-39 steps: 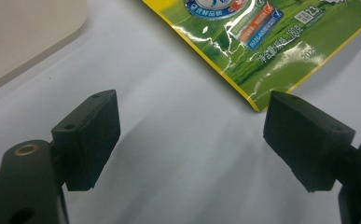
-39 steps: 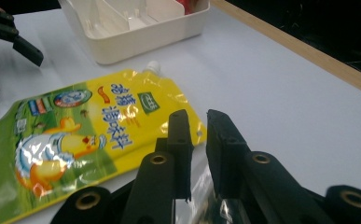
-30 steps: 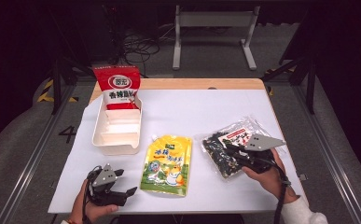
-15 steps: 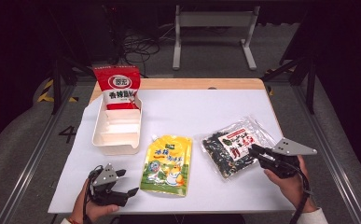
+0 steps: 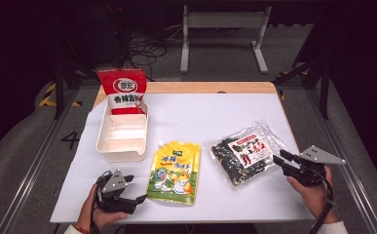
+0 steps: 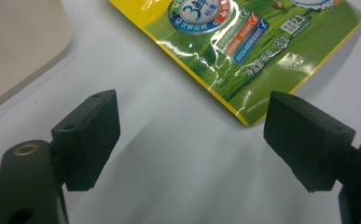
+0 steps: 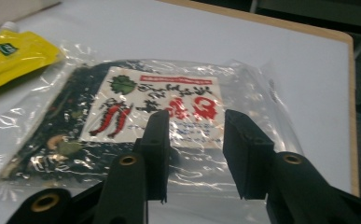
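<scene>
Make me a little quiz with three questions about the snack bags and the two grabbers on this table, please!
1. True or false: the red bag lies flat in the middle of the table.
2. Which bag is closest to the right gripper? A) the yellow-green pouch B) the clear bag of dark spice mix C) the red bag
3. Fill in: the left gripper has its jaws wide ____, with nothing between them.

Key
1. False: it stands at the far end of the white tray.
2. B
3. open
</scene>
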Demonstrator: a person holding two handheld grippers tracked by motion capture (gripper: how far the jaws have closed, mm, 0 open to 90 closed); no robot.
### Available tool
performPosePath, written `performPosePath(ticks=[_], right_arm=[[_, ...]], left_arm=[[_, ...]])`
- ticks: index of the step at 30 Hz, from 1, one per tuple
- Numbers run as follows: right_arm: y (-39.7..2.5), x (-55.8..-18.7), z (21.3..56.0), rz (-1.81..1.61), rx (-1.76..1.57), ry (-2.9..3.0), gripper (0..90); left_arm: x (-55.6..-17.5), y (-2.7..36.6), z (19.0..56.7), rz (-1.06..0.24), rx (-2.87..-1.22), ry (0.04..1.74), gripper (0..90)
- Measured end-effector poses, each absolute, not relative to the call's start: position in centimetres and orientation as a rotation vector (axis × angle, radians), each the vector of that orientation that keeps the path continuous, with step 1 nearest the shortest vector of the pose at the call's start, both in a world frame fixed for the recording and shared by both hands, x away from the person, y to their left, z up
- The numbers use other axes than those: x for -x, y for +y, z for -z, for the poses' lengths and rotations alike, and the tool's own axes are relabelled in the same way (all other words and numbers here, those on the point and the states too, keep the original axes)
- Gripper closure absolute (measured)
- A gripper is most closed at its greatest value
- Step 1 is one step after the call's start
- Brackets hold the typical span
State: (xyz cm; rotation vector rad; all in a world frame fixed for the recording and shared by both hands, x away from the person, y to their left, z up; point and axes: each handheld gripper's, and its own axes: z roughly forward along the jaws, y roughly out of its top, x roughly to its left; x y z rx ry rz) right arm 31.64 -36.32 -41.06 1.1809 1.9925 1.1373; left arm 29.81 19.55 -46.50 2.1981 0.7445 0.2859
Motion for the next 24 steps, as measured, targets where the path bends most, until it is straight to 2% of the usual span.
performPosePath(ticks=[24], right_arm=[[-41.5, -32.8, 44.1, -1.180, -1.605, 1.833, 34.2]], left_arm=[[-30.3, 18.6, 46.6, -0.273, -2.235, 0.697, 19.0]])
